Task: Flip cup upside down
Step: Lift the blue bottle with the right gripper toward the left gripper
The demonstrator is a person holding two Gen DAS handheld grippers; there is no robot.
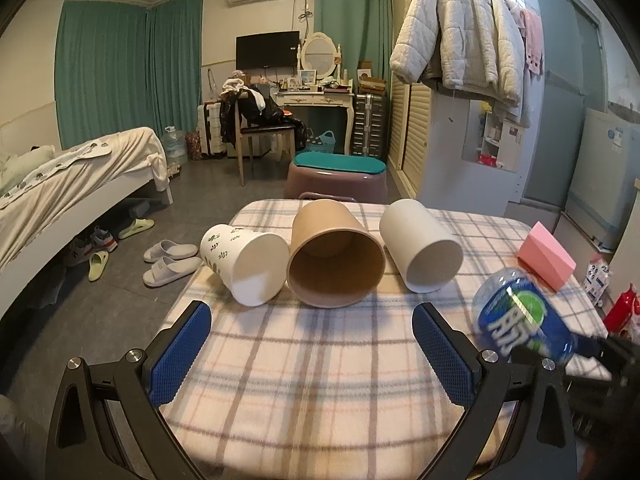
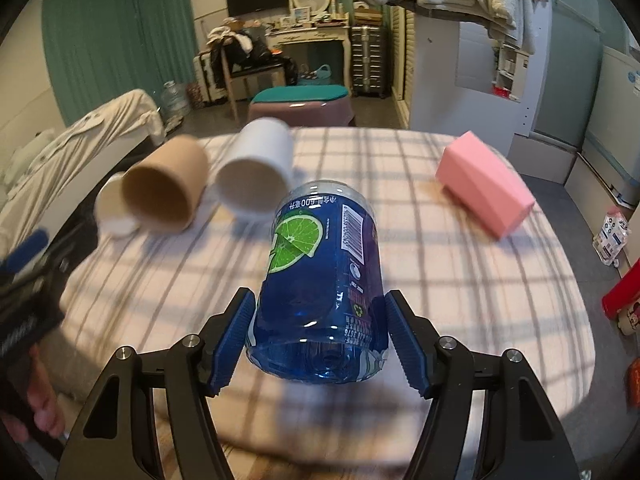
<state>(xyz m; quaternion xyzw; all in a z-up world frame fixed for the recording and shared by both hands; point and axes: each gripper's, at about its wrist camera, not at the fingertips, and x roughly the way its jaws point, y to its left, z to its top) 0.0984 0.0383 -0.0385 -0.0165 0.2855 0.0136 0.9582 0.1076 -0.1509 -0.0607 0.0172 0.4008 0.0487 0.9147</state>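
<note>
Three paper cups lie on their sides on the plaid-covered table (image 1: 320, 360), mouths toward me: a leaf-print white cup (image 1: 244, 266), a brown cup (image 1: 334, 256) and a plain white cup (image 1: 420, 244). My left gripper (image 1: 312, 352) is open and empty, just short of the brown cup. My right gripper (image 2: 320, 336) is shut on a blue bottle (image 2: 324, 276) with a lime label, held above the table and tilted; the bottle also shows in the left wrist view (image 1: 520, 316). The brown cup (image 2: 164, 192) and white cup (image 2: 256, 176) show blurred in the right wrist view.
A pink box (image 1: 546, 256) lies at the table's right side, also in the right wrist view (image 2: 486, 190). A purple stool with a teal cushion (image 1: 338, 178) stands beyond the table. A bed (image 1: 60, 184) and slippers (image 1: 168, 260) are on the left.
</note>
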